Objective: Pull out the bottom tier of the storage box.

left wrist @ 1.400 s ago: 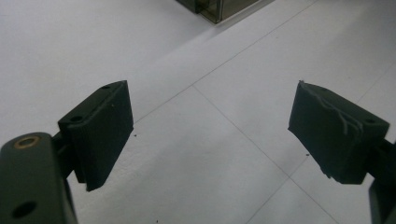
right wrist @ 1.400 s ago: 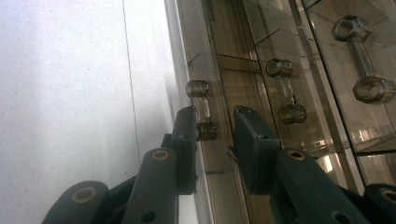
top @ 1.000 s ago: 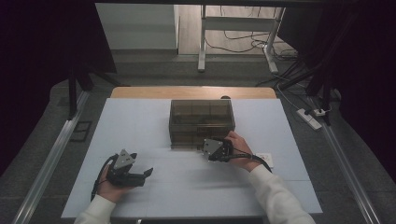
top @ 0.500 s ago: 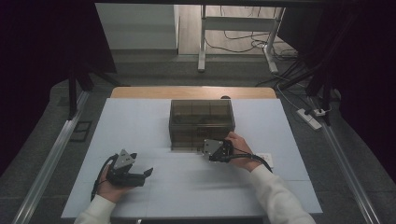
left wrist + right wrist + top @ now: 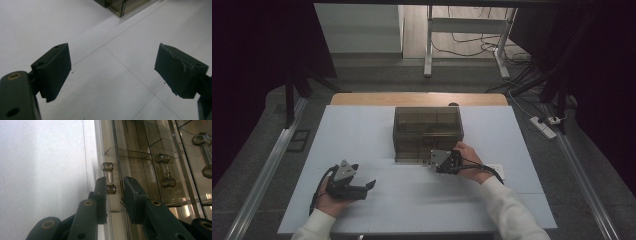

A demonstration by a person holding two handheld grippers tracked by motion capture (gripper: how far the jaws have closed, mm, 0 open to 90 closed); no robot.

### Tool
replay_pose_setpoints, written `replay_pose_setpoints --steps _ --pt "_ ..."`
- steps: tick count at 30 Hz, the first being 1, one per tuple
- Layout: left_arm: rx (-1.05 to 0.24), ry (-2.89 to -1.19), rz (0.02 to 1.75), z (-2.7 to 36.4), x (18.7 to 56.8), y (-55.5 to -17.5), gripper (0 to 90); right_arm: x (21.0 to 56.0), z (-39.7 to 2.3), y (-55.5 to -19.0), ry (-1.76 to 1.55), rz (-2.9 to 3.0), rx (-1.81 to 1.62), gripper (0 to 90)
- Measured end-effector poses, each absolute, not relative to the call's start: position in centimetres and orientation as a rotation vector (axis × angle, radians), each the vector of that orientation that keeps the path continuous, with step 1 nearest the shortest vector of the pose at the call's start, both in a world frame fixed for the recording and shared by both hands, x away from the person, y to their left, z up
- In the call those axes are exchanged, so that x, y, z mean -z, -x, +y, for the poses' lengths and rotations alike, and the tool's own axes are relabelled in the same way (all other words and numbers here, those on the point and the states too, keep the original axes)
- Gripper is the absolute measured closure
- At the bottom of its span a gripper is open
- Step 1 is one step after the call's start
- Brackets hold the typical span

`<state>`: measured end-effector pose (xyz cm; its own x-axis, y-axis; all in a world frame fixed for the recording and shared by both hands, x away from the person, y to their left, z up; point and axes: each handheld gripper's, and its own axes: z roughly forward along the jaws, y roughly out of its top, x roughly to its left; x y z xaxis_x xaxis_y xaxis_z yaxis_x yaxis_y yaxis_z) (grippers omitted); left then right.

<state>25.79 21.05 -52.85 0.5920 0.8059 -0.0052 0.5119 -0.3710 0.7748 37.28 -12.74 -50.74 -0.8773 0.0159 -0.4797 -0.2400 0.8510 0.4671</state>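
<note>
High view: one smoky drawer cabinet (image 5: 427, 132) at mid-table on the white table (image 5: 362, 130); two grippers. Right gripper (image 5: 436, 161) at the cabinet's near face, drawer front slightly farther out than a second ago. Left gripper (image 5: 371, 185) unmoved, near left.

Left gripper view: jaws wide apart, holding nothing.

Right gripper view: three drawer handles counted; jaws narrowed around the nearest handle (image 5: 109, 178), contact unclear.
</note>
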Motion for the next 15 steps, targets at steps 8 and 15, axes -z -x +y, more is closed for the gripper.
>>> replay_pose_setpoints --steps 8,15 --pt "-0.489 -2.053 1.043 21.06 52.84 -25.77 13.8 50.64 -12.86 -37.12 0.153 2.565 -0.723 72.5" --pt "-0.489 -2.053 1.043 21.06 52.86 -25.78 13.8 50.53 -12.91 -37.14 0.176 2.574 -0.721 72.9"
